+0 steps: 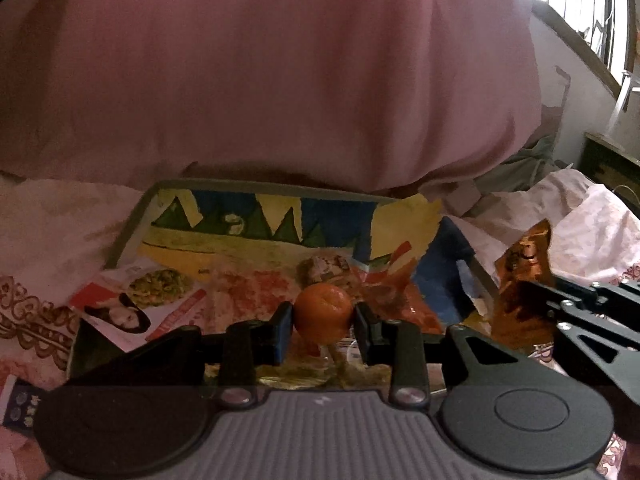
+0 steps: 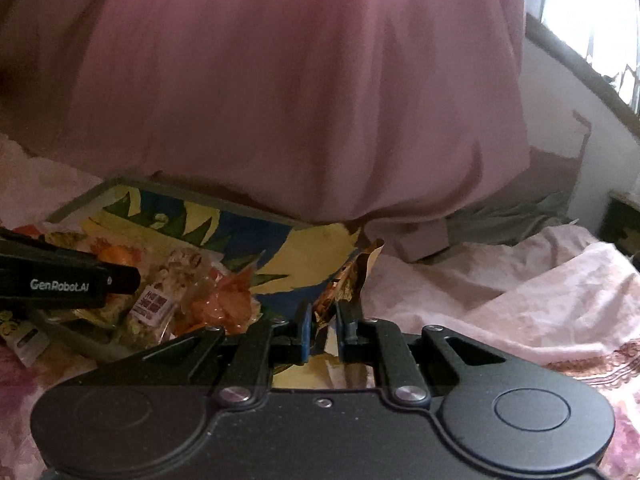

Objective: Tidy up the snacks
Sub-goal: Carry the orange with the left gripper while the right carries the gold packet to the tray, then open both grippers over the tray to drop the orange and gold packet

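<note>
tray (image 1: 132,220) far rim: hidden under pink cloth (image 1: 280,80) | packet (image 2: 150,304) print: blurred, unreadable

Snack packets (image 1: 384,296) piled in tray (image 1: 132,224), tray on bedspread (image 1: 52,220)

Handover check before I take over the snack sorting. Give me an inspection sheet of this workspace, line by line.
Surface: pale floral bedsheet; on it a grey-rimmed tray with a colourful printed base.
Job's things: orange fruit; copper-brown foil packet; clear wrapped snack, orange wrapper, red-and-white sachet in or at the tray.
Clutter: small printed packet on the sheet.
Grippers: left gripper shut on the fruit; right gripper shut on the foil packet.
Cables: nothing seen.
Surroundings: large pink cushion, bright window.
</note>
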A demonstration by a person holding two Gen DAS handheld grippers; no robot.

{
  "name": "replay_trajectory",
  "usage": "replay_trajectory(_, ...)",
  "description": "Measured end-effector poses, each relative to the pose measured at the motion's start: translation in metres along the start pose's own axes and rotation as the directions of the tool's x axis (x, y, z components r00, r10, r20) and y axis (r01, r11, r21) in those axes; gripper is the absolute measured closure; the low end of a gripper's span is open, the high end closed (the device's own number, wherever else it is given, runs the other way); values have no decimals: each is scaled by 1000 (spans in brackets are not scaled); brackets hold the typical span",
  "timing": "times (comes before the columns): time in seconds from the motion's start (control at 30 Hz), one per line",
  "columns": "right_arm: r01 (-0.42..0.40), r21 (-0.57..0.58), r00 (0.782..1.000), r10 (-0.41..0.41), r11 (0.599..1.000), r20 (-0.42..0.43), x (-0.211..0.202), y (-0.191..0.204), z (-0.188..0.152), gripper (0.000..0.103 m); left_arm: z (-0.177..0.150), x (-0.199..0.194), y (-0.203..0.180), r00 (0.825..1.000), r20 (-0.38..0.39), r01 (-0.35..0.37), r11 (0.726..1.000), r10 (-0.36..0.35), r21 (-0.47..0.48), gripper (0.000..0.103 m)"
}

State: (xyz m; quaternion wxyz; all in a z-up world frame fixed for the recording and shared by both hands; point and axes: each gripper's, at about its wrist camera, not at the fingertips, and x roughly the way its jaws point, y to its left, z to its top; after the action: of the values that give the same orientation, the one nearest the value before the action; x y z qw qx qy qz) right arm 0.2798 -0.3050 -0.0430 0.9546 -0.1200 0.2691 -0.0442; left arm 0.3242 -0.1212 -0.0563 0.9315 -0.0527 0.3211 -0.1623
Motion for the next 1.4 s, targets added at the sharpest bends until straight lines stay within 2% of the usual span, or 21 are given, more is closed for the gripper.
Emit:
replay_trajectory(0.37, -33, 3, 998, 33, 999, -60, 16, 5, -7, 89, -3, 4, 1, 1000, 8, -9, 999, 9, 50, 66)
replay_trajectory(0.43, -40, 7, 997, 40, 999, -69, 17, 5, -8, 86, -4, 4, 0, 1000, 10, -15, 998, 14, 62, 66)
replay_trajectory(0.67, -41, 10, 996, 42, 999, -82, 17, 5, -10, 84, -5, 4, 0, 1000, 9, -13, 999, 12, 53, 65)
replay_trajectory(0.8, -41, 14, 995, 42, 999, -93, 16, 5, -10, 80, -5, 4, 1, 1000, 8, -6, 999, 6, 48, 60)
replay_trajectory(1.07, -29, 31, 995, 32, 999, -97, 14, 1, -10, 60, -6, 1, -2, 1000, 18, 8, 999, -9, 50, 43)
replay_trajectory(1.27, -27, 71, 997, 32, 997, -67, 4, -7, -7, 39, -4, -9, 5, 999, 37, 6, 1000, -7, 9, 30)
replay_trajectory(1.4, -30, 121, 999, 33, 992, -27, -11, -15, -2, 22, 1, -24, 8, 997, 74, -11, 1000, 12, -9, 20)
